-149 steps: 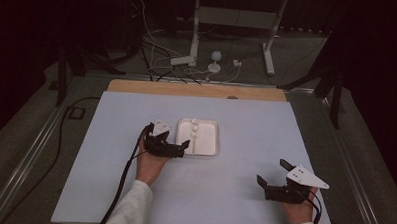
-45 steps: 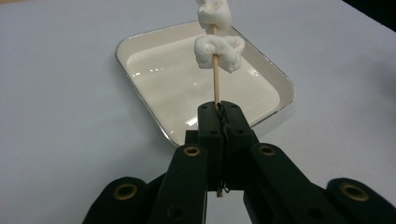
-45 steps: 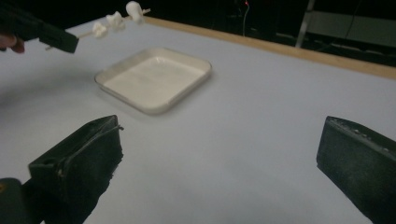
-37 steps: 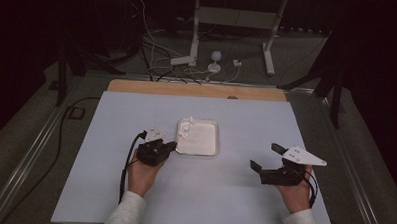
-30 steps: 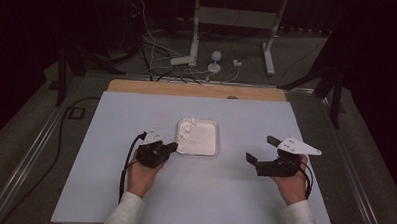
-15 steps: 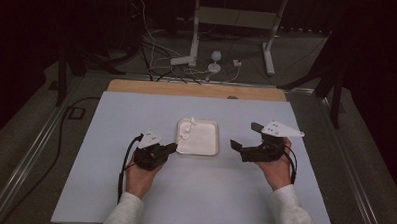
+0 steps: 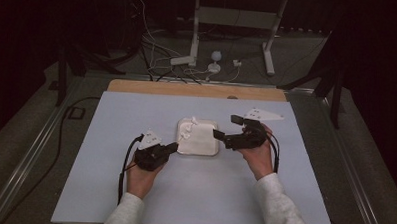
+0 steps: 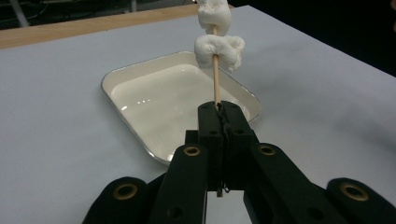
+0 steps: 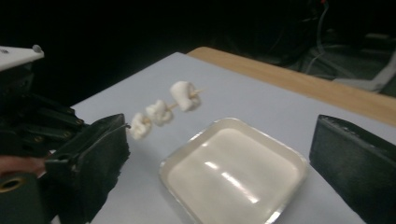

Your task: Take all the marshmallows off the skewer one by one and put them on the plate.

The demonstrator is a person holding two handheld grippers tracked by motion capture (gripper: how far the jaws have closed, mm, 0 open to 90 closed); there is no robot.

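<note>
**Marshmallow skewer held over the tray as the right gripper closes in**

The marshmallow skewer (image 8: 215, 56) stays clamped at its lower end in the left gripper (image 7: 171, 147), jaws tight together on the stick, slanting up over the near-left corner of the white tray (image 7: 205, 142) at the middle of the table (image 7: 108, 199). Since a second ago the right gripper (image 7: 225, 128) has swept in from the table's right side to the tray's right edge. Its jaws stand wide apart, empty, and have just been closing slightly. Likely it's lining up to pull a marshmallow (image 9: 185, 95) off.

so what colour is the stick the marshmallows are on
Pale tan wood, clearest in the left gripper view, where the skewer rises from the shut left gripper.
</note>
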